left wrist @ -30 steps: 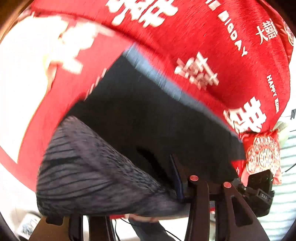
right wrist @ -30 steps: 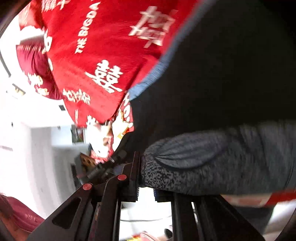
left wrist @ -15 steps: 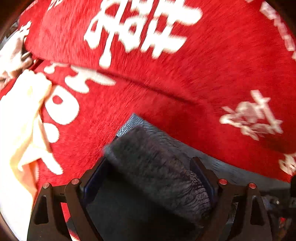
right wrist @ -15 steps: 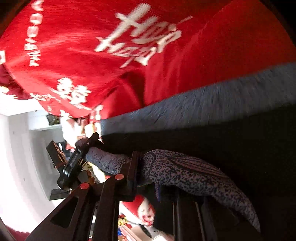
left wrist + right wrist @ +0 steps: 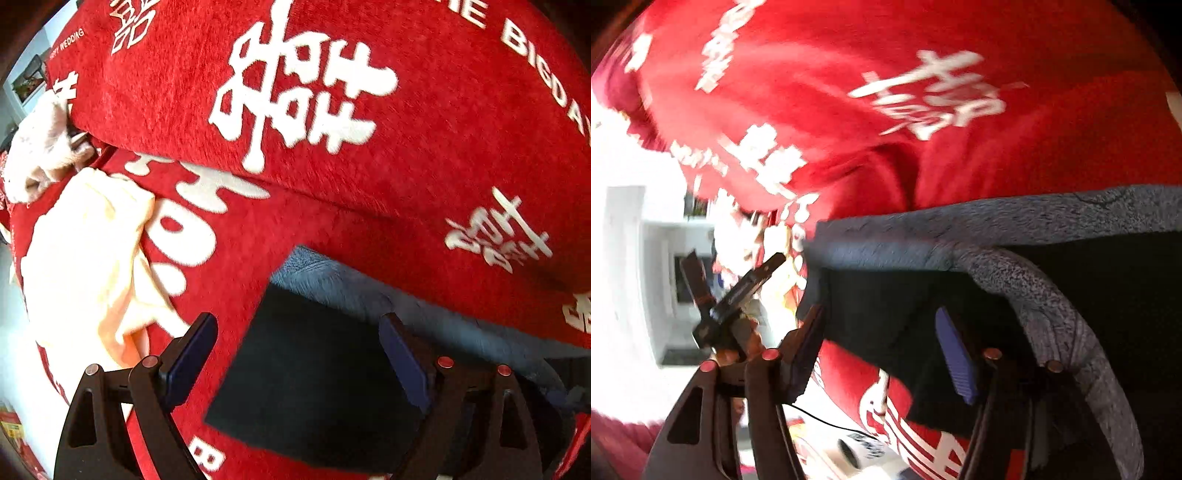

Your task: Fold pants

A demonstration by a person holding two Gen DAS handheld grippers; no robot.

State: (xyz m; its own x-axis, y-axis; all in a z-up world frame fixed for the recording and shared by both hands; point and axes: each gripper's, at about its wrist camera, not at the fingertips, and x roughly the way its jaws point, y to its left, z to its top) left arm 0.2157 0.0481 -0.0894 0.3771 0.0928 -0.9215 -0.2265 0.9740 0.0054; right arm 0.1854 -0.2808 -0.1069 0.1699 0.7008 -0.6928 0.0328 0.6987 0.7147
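Left gripper (image 5: 295, 354) jaws wide apart, nothing pinched, angled steeply down. Right gripper (image 5: 882, 347) jaws opening, pads not pressing anything, tilted down at a shallower angle.

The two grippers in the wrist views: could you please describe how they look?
Both the left gripper and the right gripper have black, angular plastic linkage arms with triangular cut-outs. Small round copper-red pivot pins sit at the joints. Each finger carries a flat dark-blue pad on its inner face.
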